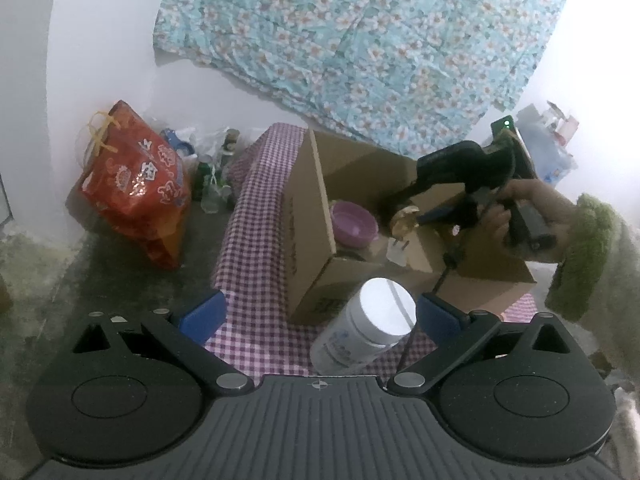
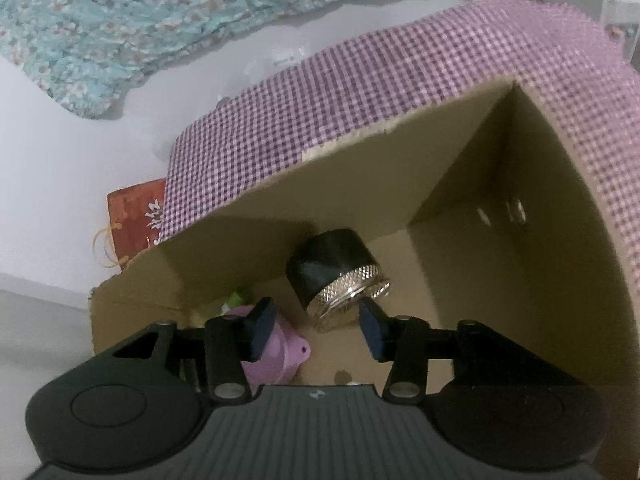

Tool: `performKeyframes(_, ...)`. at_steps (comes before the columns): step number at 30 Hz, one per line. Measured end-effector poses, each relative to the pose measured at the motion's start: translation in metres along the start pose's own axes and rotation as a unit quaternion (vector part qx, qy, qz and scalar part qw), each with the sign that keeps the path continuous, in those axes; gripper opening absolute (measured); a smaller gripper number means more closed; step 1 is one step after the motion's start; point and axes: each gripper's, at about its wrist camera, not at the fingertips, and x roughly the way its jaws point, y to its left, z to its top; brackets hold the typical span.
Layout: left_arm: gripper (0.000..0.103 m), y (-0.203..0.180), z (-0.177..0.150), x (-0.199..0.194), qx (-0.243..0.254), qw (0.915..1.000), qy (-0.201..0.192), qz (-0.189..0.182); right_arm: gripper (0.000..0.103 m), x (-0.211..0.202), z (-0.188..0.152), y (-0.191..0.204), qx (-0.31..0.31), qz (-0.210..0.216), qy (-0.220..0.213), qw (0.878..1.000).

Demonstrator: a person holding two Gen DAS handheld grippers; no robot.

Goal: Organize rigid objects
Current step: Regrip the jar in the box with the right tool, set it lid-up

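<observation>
Checked purple cloth covers the surface [image 1: 256, 264]. My right tool [image 2: 316, 326] hangs inside the cardboard box [image 2: 460, 184], jaws parted, nothing clamped; the black knurled cap [image 2: 340, 276] lies just ahead on the box floor, where I judge it belongs, beside a purple bowl [image 1: 354, 224]. My left tool [image 1: 320, 316] stands wide open around the white jar [image 1: 368, 328], apparently lined up for the next pick, outside the box.

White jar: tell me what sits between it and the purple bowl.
In the left wrist view, the cardboard box's near wall stands between the white jar outside and the purple bowl inside.
</observation>
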Motion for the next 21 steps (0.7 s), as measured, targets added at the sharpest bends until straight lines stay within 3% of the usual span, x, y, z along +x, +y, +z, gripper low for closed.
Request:
performKeyframes(6,0.102,0.003,0.000,0.000,0.002,1.0000,0.002,0.003,0.069,-0.001,-0.006,0.015,-0.087,-0.024,-0.025,0.996)
performKeyframes(12,0.102,0.002,0.000,0.000,0.005,1.0000,0.005,0.007,0.072,0.009,-0.008,0.028,-0.182,-0.047,-0.015,0.982)
performKeyframes(21,0.102,-0.004,0.001,0.004,0.014,0.9997,0.013,0.013,0.069,0.032,-0.013,0.034,-0.249,-0.046,0.030,0.967)
